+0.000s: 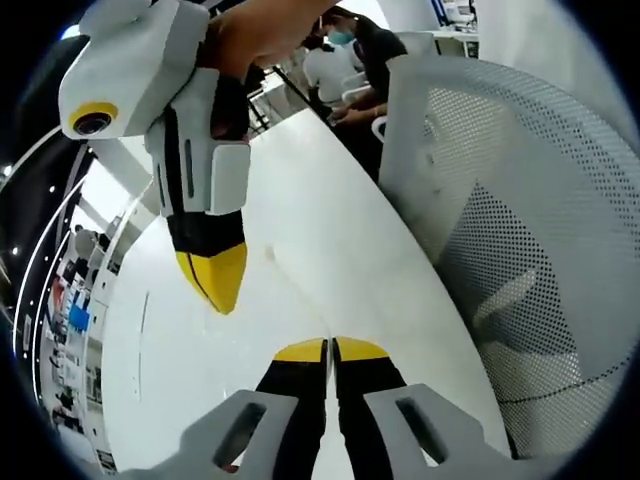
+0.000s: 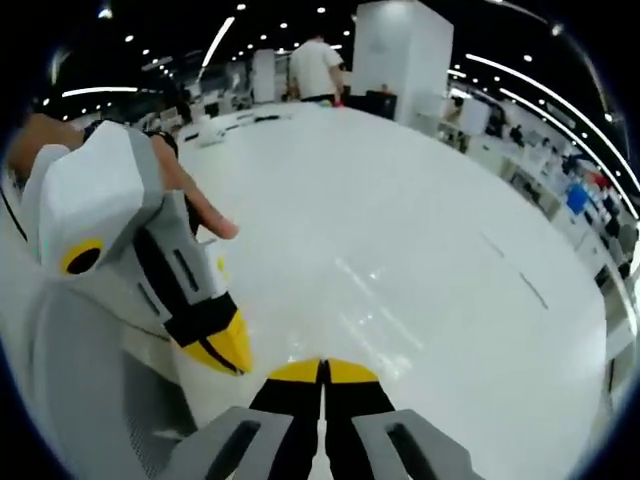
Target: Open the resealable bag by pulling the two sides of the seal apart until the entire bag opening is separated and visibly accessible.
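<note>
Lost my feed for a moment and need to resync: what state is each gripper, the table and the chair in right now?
left gripper: jaws shut, yellow tips together, nothing visible between them.
right gripper: jaws shut, tips together, nothing visible between them.
white table: glossy, bare where it shows.
mesh chair: white, unoccupied, beside the table edge.
person's hand: wrapped around the left gripper's body.

white table (image 1: 330,250) across centre | white mesh chair (image 1: 520,200) at right | people standing (image 2: 318,68) at top, far side
</note>
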